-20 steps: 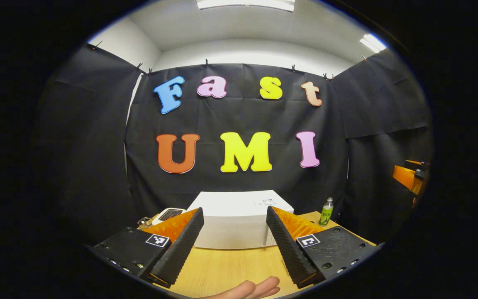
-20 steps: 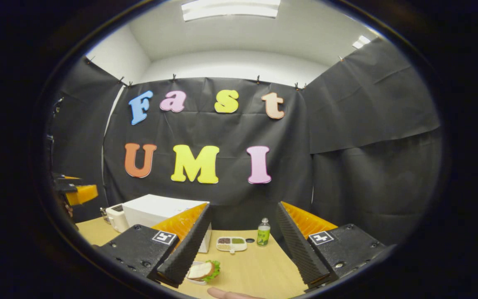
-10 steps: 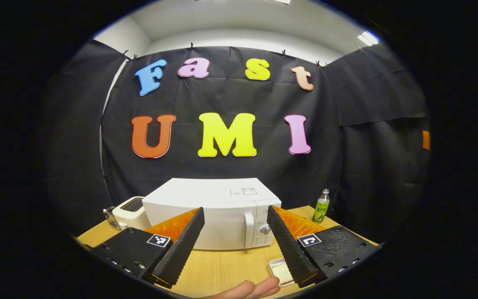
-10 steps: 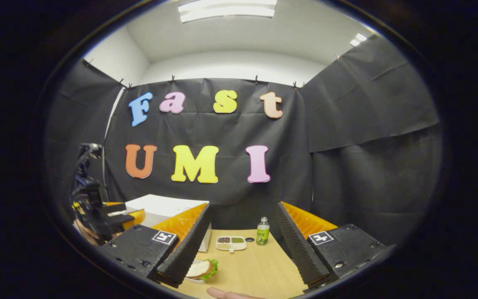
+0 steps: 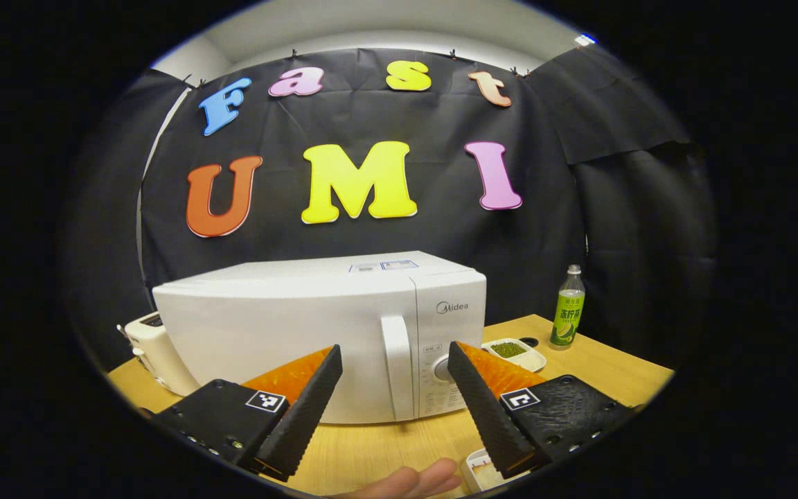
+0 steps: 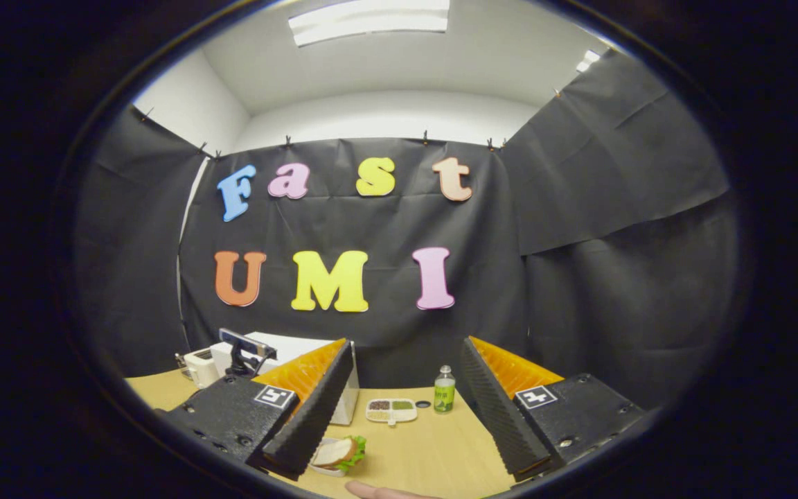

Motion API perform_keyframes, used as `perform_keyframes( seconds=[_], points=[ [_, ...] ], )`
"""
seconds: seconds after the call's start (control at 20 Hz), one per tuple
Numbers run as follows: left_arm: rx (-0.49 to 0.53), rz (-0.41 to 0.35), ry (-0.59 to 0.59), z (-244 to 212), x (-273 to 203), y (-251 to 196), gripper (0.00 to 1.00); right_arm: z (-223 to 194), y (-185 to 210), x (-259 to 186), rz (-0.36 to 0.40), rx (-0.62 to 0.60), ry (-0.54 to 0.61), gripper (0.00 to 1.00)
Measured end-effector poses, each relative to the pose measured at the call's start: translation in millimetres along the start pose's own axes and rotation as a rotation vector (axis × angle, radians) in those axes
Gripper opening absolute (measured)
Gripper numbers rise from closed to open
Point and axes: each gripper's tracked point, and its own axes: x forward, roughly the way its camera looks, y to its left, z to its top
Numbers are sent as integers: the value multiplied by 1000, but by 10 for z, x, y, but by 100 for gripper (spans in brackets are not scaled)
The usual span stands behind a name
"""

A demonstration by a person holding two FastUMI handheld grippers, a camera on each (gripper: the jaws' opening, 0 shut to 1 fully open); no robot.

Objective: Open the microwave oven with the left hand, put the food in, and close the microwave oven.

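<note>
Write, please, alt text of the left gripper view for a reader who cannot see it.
The open left gripper points at the closed door handle of a white microwave oven on a wooden table. A white toaster stands left of the oven; a small dish and a green bottle stand right of it.

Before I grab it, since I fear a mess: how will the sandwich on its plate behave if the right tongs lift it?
The sandwich is probably soft and loosely stacked: lettuce pokes past the bread, so squeezing may shift the layers. It looks light. Its small plate may slide on the smooth table.
</note>
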Motion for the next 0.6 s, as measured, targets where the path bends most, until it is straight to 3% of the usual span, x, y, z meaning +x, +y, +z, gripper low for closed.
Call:
perform_keyframes(
  seconds=[0.1, 0.2, 0.3, 0.45, 0.55, 0.6],
  points=[
    [-18, 60, 2, -112, 157, 99, 96, -65, -55, 20, 1, 7, 11, 100],
    [6, 76, 9, -201, 274, 95, 97, -141, -136, 59, -11, 6, 25, 94],
    [49, 85, 7, -250, 349, 89, 97, -197, -126, 91, 5, 4, 39, 95],
    [-23, 83, -1, -286, 452, 85, 96, -303, -140, 146, 14, 1, 59, 100],
    [-77, 102, -20, -235, 466, 119, 86, -370, -93, 163, 31, -9, 69, 100],
    [-85, 106, -24, -221, 451, 111, 66, -394, -76, 163, 39, -15, 72, 100]
  ],
)
